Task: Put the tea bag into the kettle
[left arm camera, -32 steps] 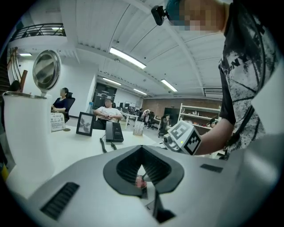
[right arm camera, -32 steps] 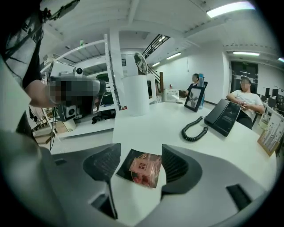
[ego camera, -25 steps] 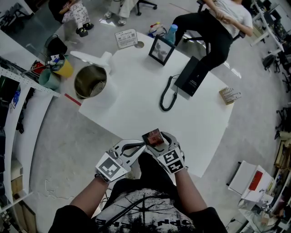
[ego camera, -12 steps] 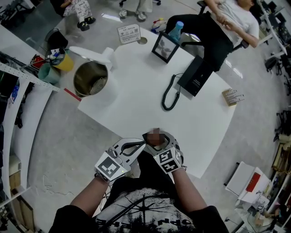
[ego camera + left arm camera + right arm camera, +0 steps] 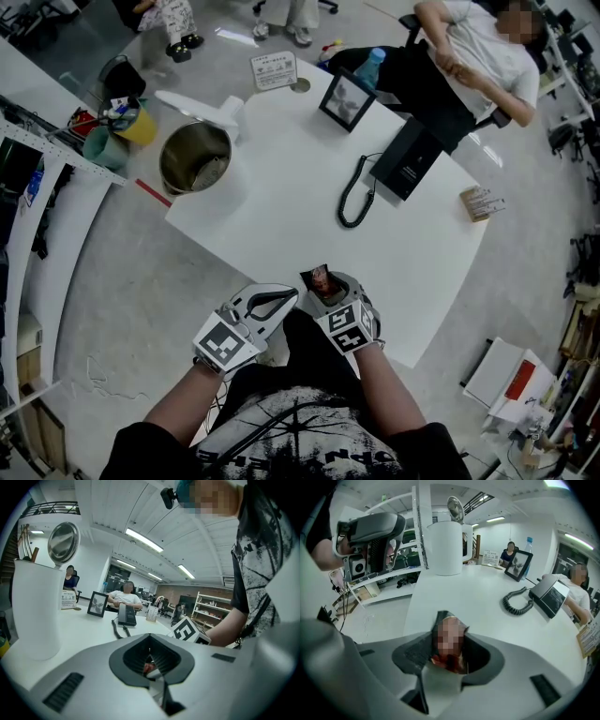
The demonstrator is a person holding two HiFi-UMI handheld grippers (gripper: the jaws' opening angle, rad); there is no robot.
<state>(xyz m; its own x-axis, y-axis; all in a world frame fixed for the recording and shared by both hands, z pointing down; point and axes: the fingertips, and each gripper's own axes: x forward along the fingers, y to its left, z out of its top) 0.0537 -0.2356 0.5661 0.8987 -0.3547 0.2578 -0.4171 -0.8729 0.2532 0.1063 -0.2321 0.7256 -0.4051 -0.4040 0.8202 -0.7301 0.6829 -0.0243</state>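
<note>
Hardly anything has shifted: both grippers stay at the table's point(image 5: 281, 187) near edge. Right gripper point(image 5: 325, 289) jaws are closing around the upright tea bag point(image 5: 320, 277); left gripper point(image 5: 292, 298) seems pinched on its corner. Light, limp, easily crushed: hold its edge. Open kettle point(image 5: 194, 157) stands far left.

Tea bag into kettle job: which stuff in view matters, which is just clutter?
In use: tea bag, held in left gripper, right gripper jaws closing round it; kettle, lid open.
Clutter: desk phone, photo frame, sign card, water bottle.
</note>
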